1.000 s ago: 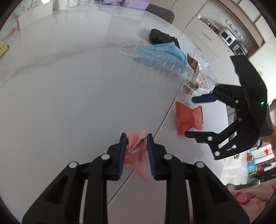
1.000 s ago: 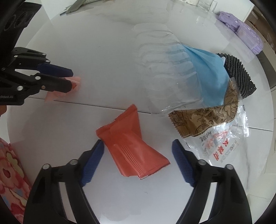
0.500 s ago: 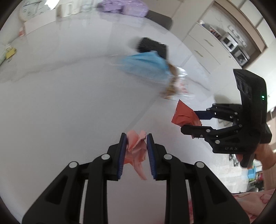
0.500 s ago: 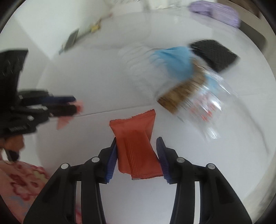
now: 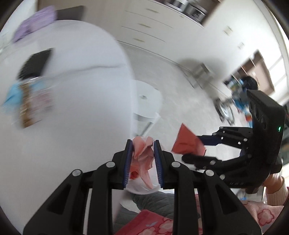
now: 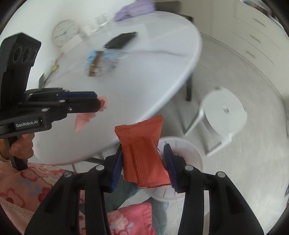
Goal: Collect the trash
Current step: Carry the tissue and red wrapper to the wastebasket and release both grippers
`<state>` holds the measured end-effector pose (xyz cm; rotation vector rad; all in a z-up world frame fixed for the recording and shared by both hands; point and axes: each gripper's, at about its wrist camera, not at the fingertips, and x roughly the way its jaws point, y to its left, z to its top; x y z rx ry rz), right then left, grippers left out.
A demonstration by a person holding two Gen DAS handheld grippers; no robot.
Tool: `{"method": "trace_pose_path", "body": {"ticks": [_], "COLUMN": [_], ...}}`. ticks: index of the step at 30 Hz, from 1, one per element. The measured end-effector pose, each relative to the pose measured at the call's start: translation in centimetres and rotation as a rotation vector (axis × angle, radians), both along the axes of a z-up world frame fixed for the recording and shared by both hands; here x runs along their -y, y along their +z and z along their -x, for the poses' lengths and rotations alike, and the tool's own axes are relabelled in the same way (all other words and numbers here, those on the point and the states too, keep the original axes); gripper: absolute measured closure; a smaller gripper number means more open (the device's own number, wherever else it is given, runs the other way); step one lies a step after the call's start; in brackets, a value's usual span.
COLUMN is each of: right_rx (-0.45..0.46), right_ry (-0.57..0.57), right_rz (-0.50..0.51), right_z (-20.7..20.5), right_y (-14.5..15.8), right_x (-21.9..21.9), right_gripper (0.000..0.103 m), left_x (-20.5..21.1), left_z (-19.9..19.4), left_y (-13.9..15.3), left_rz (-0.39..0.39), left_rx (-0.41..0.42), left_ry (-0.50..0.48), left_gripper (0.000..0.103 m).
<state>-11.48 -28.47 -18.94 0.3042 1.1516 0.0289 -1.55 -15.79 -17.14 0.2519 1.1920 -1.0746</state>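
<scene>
My left gripper (image 5: 142,144) is shut on a crumpled pink tissue (image 5: 142,155), held in the air just past the edge of the white table (image 5: 72,126). From the right wrist view the left gripper (image 6: 98,101) shows at the left with the pink tissue (image 6: 83,121) hanging from it. My right gripper (image 6: 143,150) is shut on an orange-red snack wrapper (image 6: 142,153); the same wrapper (image 5: 187,142) appears at the right in the left wrist view. A white round bin (image 6: 186,155) sits on the floor just beneath the wrapper.
On the table (image 6: 144,81) lie a blue face mask (image 5: 12,95), a brown wrapper (image 6: 94,63), clear plastic, a black item (image 6: 121,40) and a purple pack (image 6: 133,9). A white stool (image 6: 224,112) stands on the grey floor. A hand (image 6: 21,146) and floral pink fabric (image 6: 54,179) sit below.
My right gripper closed on the orange-red wrapper and lifted it off the table. Both grippers swung off the table's edge to above the floor and the white bin, rolling as they went.
</scene>
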Motion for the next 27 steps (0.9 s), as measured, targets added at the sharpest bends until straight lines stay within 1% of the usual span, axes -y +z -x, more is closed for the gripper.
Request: {"method": "trace_pose_path", "body": {"ticks": [3, 6, 9, 11, 13, 14, 16, 18, 19, 26, 27], "right_rx": [-0.005, 0.001, 0.005, 0.005, 0.003, 0.001, 0.0, -0.005, -0.006, -0.02, -0.029], "right_ry": [-0.053, -0.094, -0.116, -0.122, -0.124, -0.122, -0.118, -0.113, -0.112, -0.105, -0.1], "right_rz": [-0.006, -0.02, -0.025, -0.031, -0.034, -0.038, -0.041, -0.045, -0.044, -0.044, -0.051], "right_z": [2.5, 4.1, 5.4, 5.8, 6.0, 5.9, 6.0, 6.0, 6.0, 5.7, 5.6], "right_y": [-0.4, -0.6, -0.5, -0.6, -0.8, -0.9, -0.9, -1.1, -1.2, -1.6, -1.7], "right_x": [2.5, 4.0, 5.1, 5.6, 5.8, 5.9, 6.0, 5.9, 5.8, 5.1, 4.9], "right_gripper": [0.059, 0.059, 0.059, 0.059, 0.059, 0.059, 0.058, 0.058, 0.058, 0.057, 0.052], "left_x": [3.1, 5.1, 6.4, 6.3, 6.6, 6.7, 6.2, 6.1, 6.1, 5.3, 5.2], "left_z": [2.2, 4.0, 4.9, 5.2, 5.5, 5.6, 5.4, 5.4, 5.4, 4.5, 4.4], "left_y": [-0.3, -0.4, -0.6, -0.6, -0.4, -0.2, 0.3, 0.6, 0.7, 1.2, 1.3], "left_rz": [-0.021, -0.044, -0.07, -0.088, -0.116, -0.129, -0.125, -0.126, -0.127, -0.13, -0.129], "left_rx": [-0.001, 0.01, 0.02, 0.033, 0.059, 0.088, 0.106, 0.121, 0.125, 0.128, 0.129], "left_ry": [-0.066, -0.113, -0.132, -0.131, -0.119, -0.106, -0.106, -0.096, -0.091, -0.058, -0.052], "left_gripper": [0.079, 0.079, 0.077, 0.068, 0.03, 0.025, 0.017, 0.012, 0.011, 0.009, 0.008]}}
